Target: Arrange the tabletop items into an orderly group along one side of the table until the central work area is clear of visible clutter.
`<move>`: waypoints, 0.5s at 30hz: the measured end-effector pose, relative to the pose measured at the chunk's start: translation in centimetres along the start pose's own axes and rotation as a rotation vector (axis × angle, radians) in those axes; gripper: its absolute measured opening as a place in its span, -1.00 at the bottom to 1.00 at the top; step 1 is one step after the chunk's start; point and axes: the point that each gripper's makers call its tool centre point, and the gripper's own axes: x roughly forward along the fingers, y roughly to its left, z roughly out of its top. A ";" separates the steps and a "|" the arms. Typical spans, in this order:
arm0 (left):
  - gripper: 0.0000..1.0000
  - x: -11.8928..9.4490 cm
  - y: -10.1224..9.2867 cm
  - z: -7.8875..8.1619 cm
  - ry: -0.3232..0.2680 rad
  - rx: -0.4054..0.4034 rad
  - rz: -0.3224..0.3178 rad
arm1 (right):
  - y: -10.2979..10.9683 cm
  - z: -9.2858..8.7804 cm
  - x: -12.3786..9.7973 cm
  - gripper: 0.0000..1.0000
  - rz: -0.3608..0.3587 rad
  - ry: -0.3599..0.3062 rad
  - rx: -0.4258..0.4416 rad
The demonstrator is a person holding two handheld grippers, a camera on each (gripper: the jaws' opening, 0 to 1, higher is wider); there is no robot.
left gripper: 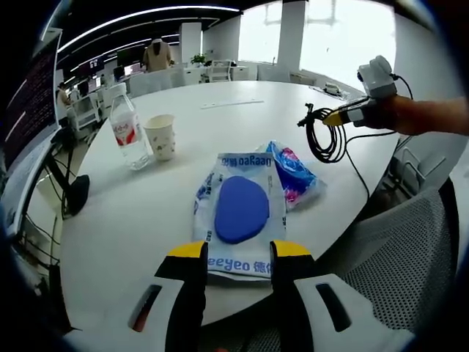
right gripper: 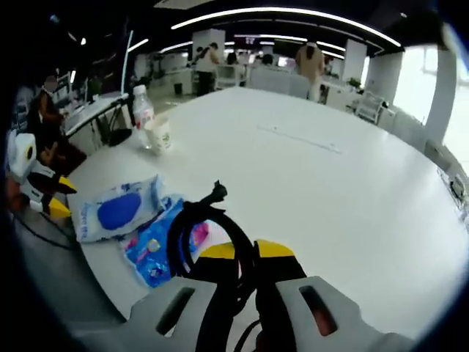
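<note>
A white wipes pack with a blue oval lid (left gripper: 238,209) lies near the round white table's (left gripper: 220,125) front edge. My left gripper (left gripper: 238,253) hovers open at its near end, yellow tips either side. A pink and blue packet (left gripper: 293,172) lies beside the wipes pack. Further left stand a water bottle (left gripper: 128,132) and a paper cup (left gripper: 161,137). My right gripper (left gripper: 333,117) is shut on a black coiled cable (left gripper: 326,139), held over the table's right edge. In the right gripper view, the cable (right gripper: 198,227) loops up from the shut gripper (right gripper: 245,253), with the wipes pack (right gripper: 117,209) and left gripper (right gripper: 57,196) at the left.
A grey mesh chair (left gripper: 396,249) sits close to the table's right side. A thin pale strip (right gripper: 300,139) lies on the far part of the table. Desks, chairs and people fill the office behind. The bottle (right gripper: 141,110) and cup (right gripper: 158,136) stand near the far left edge.
</note>
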 end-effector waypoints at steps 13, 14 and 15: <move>-0.35 0.0 0.2 0.0 -0.001 -0.004 0.009 | -2.8 -1.9 -0.9 -0.90 -0.048 0.021 0.082; -0.35 0.0 0.3 0.0 -0.002 -0.007 0.010 | -2.9 -2.0 -0.9 -0.90 -0.049 0.023 0.084; -0.35 0.0 0.3 0.0 -0.003 -0.008 0.011 | -2.9 -2.0 -0.9 -0.90 -0.049 0.026 0.085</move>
